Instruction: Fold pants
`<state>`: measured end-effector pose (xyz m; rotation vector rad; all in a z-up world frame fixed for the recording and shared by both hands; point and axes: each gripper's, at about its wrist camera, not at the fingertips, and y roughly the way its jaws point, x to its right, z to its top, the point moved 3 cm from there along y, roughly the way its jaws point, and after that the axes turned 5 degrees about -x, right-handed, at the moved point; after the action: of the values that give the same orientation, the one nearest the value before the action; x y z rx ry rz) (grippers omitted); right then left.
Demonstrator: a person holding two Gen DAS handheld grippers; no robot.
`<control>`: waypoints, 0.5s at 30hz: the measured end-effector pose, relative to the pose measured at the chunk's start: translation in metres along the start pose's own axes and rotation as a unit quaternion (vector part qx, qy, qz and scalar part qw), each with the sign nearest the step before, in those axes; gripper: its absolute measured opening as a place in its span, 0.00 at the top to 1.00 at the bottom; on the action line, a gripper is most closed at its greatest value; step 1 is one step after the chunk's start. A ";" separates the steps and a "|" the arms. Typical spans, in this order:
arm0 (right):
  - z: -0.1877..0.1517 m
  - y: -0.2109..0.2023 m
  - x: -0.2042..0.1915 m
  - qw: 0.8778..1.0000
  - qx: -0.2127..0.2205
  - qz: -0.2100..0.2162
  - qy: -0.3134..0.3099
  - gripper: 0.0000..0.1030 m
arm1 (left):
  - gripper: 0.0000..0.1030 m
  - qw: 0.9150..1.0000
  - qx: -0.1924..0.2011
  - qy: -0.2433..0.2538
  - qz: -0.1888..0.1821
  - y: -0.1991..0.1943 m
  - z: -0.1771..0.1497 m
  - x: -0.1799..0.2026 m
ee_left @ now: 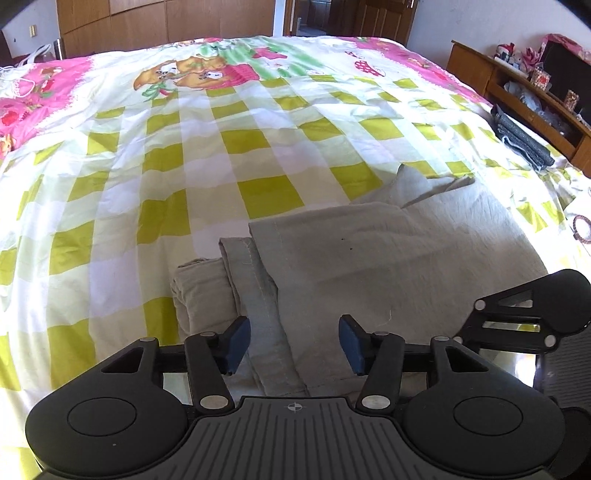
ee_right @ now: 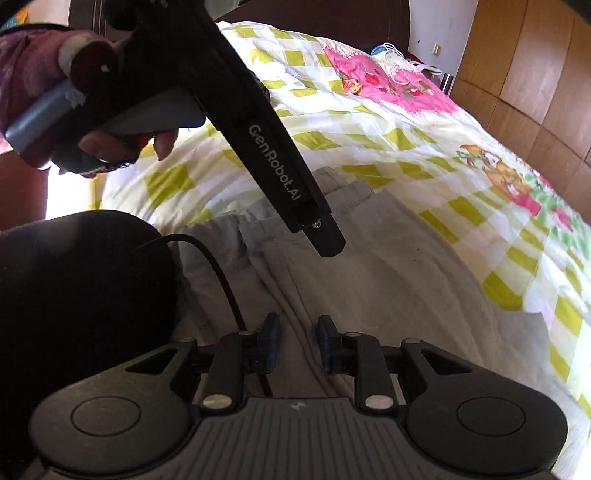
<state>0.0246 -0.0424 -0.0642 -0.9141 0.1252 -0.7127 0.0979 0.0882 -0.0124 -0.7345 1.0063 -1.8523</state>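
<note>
Beige-grey pants (ee_left: 369, 258) lie partly folded on the checked bedspread (ee_left: 166, 166), leg hems stacked at their left end. My left gripper (ee_left: 294, 345) is open, its blue pads on either side of the hem edge, just above the cloth. In the right wrist view the pants (ee_right: 388, 280) spread ahead with the waistband at the far end. My right gripper (ee_right: 298, 343) is open with a narrow gap, low over a crease in the cloth. The left gripper's body (ee_right: 258, 147) hangs above the pants, held by a hand.
Folded dark grey clothes (ee_left: 521, 136) lie at the bed's right edge beside a wooden shelf unit (ee_left: 517, 85). Wooden wardrobes (ee_left: 166, 22) stand behind the bed. A cable (ee_right: 221, 277) runs across the pants near my right gripper.
</note>
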 end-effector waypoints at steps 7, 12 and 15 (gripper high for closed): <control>0.013 0.001 0.010 0.999 0.006 0.018 0.043 0.65 | 0.45 0.999 0.001 0.024 -0.030 0.000 -0.007 0.006; 0.012 -0.002 0.016 0.998 0.003 0.016 0.062 0.67 | 0.45 0.999 -0.001 0.017 -0.031 0.003 -0.005 0.000; 0.012 0.006 0.018 0.997 -0.010 0.009 0.082 0.76 | 0.45 0.999 0.004 0.010 -0.037 0.003 -0.002 -0.002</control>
<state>0.0462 -0.0426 -0.0580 -0.8706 0.2870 -0.7702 0.0987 0.0901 -0.0156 -0.7580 0.9968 -1.9294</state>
